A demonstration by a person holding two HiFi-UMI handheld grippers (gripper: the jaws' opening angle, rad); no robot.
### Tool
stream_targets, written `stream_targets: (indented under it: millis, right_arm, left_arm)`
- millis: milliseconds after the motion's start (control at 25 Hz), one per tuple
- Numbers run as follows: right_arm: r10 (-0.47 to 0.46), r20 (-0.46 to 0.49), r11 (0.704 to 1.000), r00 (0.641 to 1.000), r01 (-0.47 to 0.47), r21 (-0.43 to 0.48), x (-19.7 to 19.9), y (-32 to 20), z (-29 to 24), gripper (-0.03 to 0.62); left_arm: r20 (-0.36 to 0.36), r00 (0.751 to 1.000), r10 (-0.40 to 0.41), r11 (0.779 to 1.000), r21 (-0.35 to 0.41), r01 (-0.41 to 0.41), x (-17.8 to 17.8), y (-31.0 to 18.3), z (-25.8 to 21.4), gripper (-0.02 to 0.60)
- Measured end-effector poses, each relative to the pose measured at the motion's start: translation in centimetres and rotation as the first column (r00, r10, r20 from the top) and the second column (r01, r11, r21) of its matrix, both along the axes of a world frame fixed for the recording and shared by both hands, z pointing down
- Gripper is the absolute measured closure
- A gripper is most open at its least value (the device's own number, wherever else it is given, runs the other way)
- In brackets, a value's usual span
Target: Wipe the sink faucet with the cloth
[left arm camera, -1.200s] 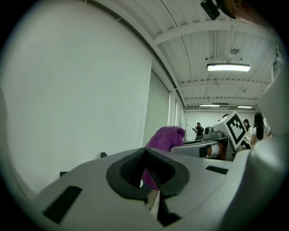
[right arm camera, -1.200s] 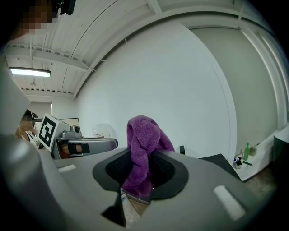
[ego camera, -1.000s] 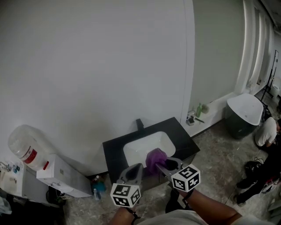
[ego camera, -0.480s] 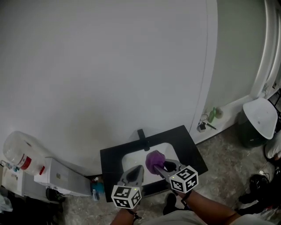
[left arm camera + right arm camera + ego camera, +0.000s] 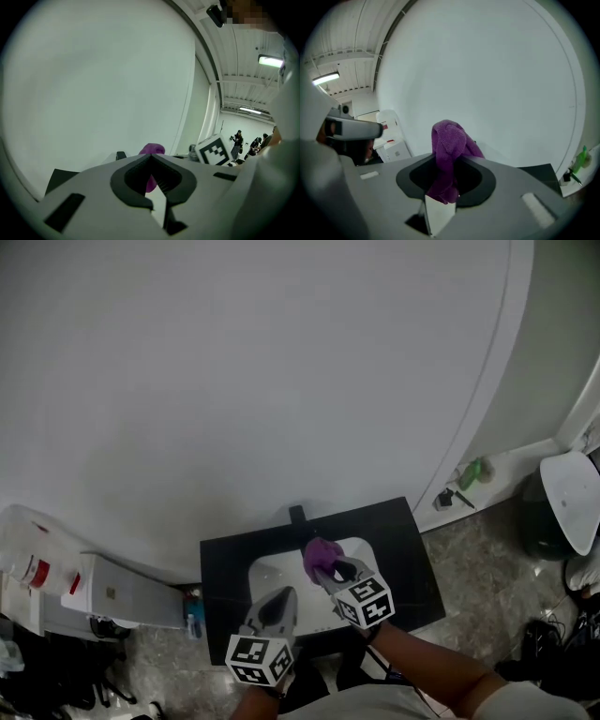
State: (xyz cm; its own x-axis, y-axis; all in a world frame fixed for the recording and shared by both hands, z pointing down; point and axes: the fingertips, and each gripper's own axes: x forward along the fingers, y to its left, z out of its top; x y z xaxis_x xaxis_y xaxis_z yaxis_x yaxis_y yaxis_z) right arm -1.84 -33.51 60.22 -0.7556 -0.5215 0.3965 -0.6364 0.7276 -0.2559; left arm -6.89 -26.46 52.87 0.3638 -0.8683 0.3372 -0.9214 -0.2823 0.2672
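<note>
- The white wall [image 5: 234, 381] fills more of your head view than a second ago. The dark bin with a white lid [image 5: 562, 507] has slid out to the right edge.
- The black countertop [image 5: 412, 563] sits lower centre against that wall. It has shifted left in the head view since the earlier frames.
- The white basin [image 5: 267, 573] is set into the countertop, and both of your grippers are over or just in front of it.
- A white cabinet [image 5: 122, 594] and a big clear water bottle [image 5: 23, 545] stand to the left, well apart from the counter.
- Your right gripper [image 5: 330, 568] has moved forward over the basin, its jaws pinching the cloth.
- Your left gripper [image 5: 284, 596] stays at the basin's front edge. Its jaws are pressed together at the tips with nothing between them.
- The purple cloth [image 5: 322, 555] bunches up out of the right jaws over the back of the basin. It is nearer the faucet than before and a little to its right, with a small gap showing.
- The black faucet [image 5: 298, 515] stands at the counter's back edge, with nothing between it and the cloth.
- A green bottle [image 5: 473, 472] stands on the floor by the wall to the right, and a blue bottle [image 5: 192, 615] on the floor to the left.
</note>
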Motion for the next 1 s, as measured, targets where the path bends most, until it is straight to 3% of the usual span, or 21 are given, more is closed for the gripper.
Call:
stream_targets:
  millis: [280,440,640,920,1000]
  right_arm:
    - [0.071,-0.131,0.995,0.989,-0.08,-0.062,-4.4,-7.4,10.1,0.493]
    - [0.088,-0.183,0.991,0.979,-0.104,-0.079,-5.8,-9.4,13.3,0.491]
    - [0.093,-0.208,0.99,0.974,-0.112,-0.082,-6.2,-8.8,14.8,0.493]
    - [0.062,-0.23,0.982,0.971,-0.101,-0.161,-3.6,-3.3,15.7,0.496]
    - [0.084,-0.218,0.983,0.972,-0.117,-0.139,-3.6,-4.0,14.8,0.496]
  left_arm:
    - [-0.017,1.0,0.007,0.999,-0.042,-0.008,-2.7,-2.2,3.0,0.575]
    - [-0.022,0.999,0.025,0.998,-0.056,-0.027,-3.9,-3.5,4.3,0.575]
    - [-0.034,0.998,0.053,0.996,-0.074,-0.055,-4.8,-4.2,5.5,0.575]
    - [-0.047,0.994,0.098,0.992,-0.077,-0.101,-4.1,-4.7,5.5,0.575]
    - [-0.047,0.993,0.107,0.991,-0.076,-0.11,-4.1,-4.8,5.3,0.575]
